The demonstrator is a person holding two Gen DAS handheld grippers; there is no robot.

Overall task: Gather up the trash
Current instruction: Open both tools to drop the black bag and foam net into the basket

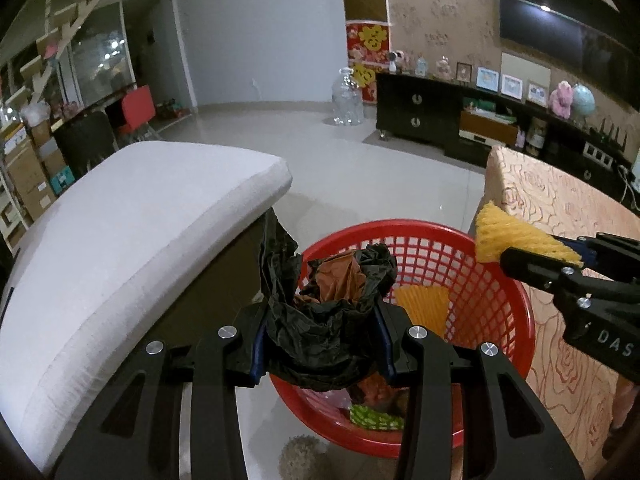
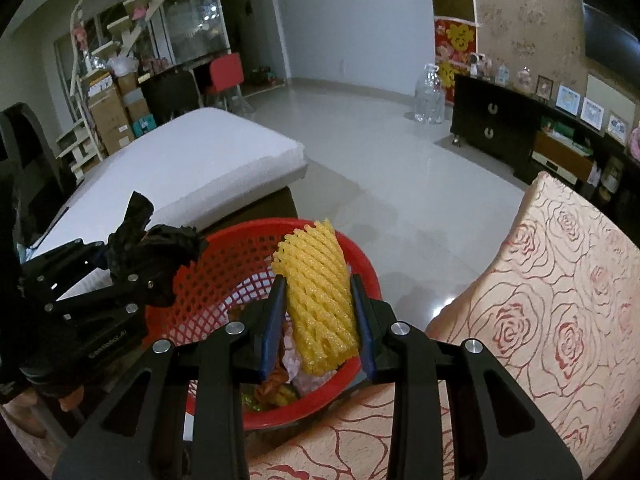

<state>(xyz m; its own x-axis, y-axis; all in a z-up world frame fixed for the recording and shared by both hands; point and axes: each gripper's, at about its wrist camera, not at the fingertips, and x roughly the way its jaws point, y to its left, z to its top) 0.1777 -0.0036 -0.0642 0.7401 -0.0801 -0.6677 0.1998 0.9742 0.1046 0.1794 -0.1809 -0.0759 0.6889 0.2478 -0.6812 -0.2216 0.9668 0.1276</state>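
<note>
A red mesh basket (image 1: pixel 492 280) stands on the floor between a white cushion and a rose-patterned table, with wrappers and a yellow foam piece (image 1: pixel 422 304) inside. My left gripper (image 1: pixel 322 340) is shut on a crumpled black plastic bag (image 1: pixel 320 332), which hangs over the basket's near left rim. My right gripper (image 2: pixel 318 316) is shut on a yellow foam fruit net (image 2: pixel 316 300) above the basket (image 2: pixel 224 276). In the left wrist view the right gripper (image 1: pixel 532 250) comes in from the right with the net (image 1: pixel 504 236) over the basket's right rim. The left gripper (image 2: pixel 132 268) and bag (image 2: pixel 156 244) show at left in the right wrist view.
A white cushion (image 1: pixel 132 232) lies left of the basket. The table with a rose-patterned cloth (image 2: pixel 552 304) stands to its right. A dark TV cabinet (image 1: pixel 448 116) lines the far wall, with a clear water jug (image 1: pixel 347 98) on the pale tiled floor (image 1: pixel 360 176).
</note>
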